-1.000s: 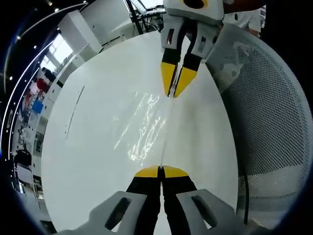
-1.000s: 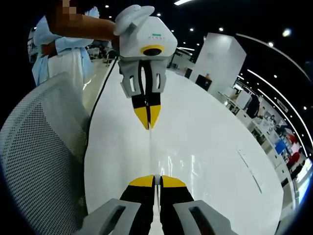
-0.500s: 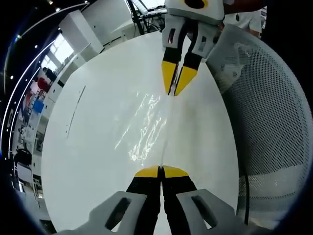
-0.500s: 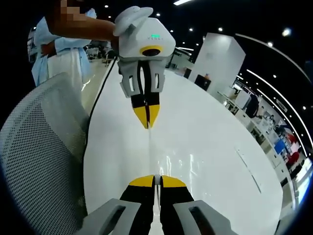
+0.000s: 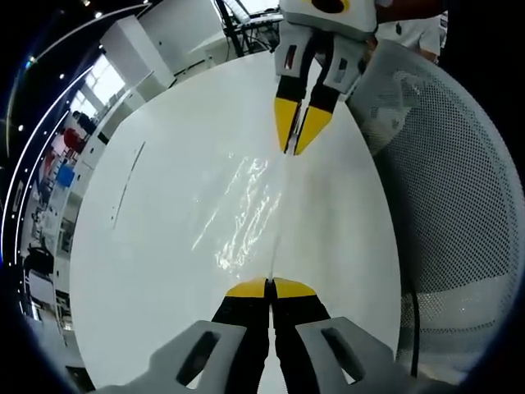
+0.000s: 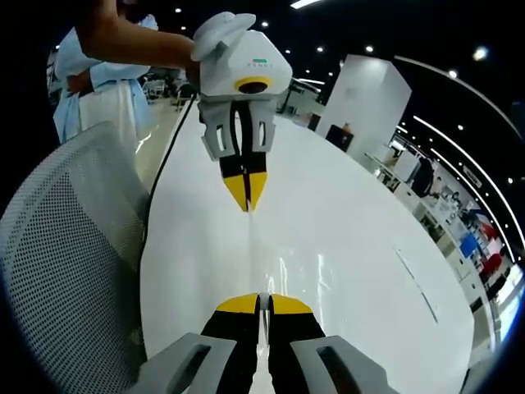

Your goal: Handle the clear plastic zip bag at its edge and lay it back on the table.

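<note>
Left gripper (image 5: 270, 286) is pinching one end of the clear plastic zip bag (image 5: 246, 217) along its edge, yellow tips pressed together on the film; right gripper (image 6: 261, 302) is doing the same at the opposite end, jaws closed with the thin edge running out between them. In the left gripper view the right gripper is coming in from the far side, tips nipping the bag's far end; in the right gripper view the left gripper is facing back along the same taut line. The bag is stretching between the two grippers as a straight edge, the rest of its glossy, wrinkled sheet spreading off to one side over the white table (image 5: 148, 246). Whether the sheet is resting flat on the table or hanging just above it cannot be told; it is lying close to the surface. Judgement: the grasp-at-the-edge part is looking done, with both ends held; the lay-down and release are not yet done, since both grippers are gripping. What appears left is lowering the edge onto the table and opening both sets of jaws. Outward from the bag: a white mesh chair back (image 5: 459, 205) is standing just beside the table edge, and a person (image 6: 107, 74) in light clothing is standing beyond the chair
</note>
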